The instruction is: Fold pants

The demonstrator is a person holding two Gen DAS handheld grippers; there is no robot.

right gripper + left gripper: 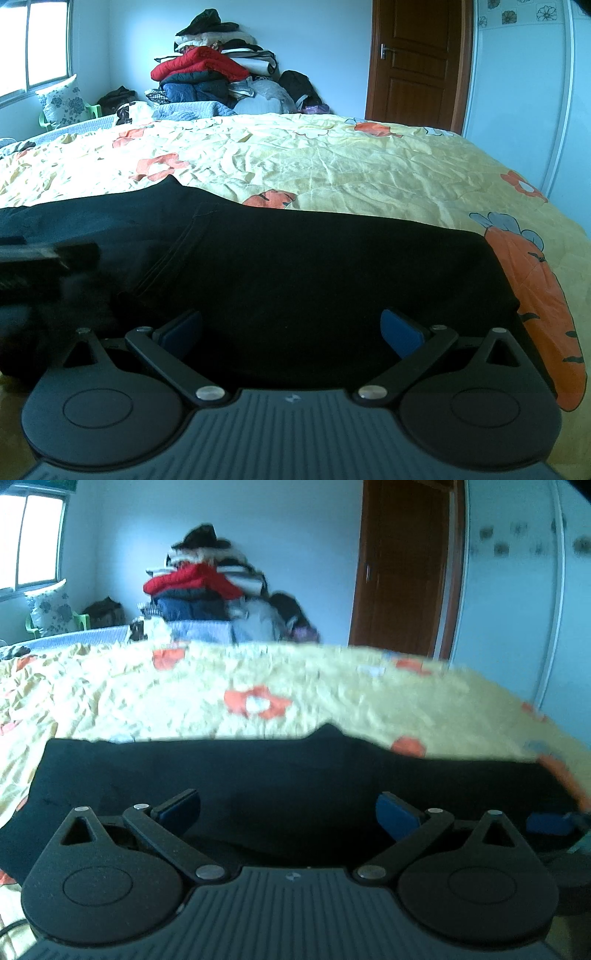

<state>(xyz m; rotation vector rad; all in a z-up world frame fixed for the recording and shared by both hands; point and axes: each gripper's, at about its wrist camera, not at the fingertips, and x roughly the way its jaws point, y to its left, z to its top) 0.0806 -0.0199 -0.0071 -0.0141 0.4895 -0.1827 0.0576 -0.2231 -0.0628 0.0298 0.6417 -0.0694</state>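
The bed, under a yellow carrot-print cover, fills both views. Black pants lie flat along its near edge, long axis running nine to three o'clock, directly at twelve o'clock from both tools. The right gripper and left gripper sit low at that edge, side by side, equally near, fingers spread wide and holding nothing.

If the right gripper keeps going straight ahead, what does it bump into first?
Most likely the black pants. The right gripper is open and points low across them, and they lie right ahead on the yellow bedspread. How far off is hard to judge.
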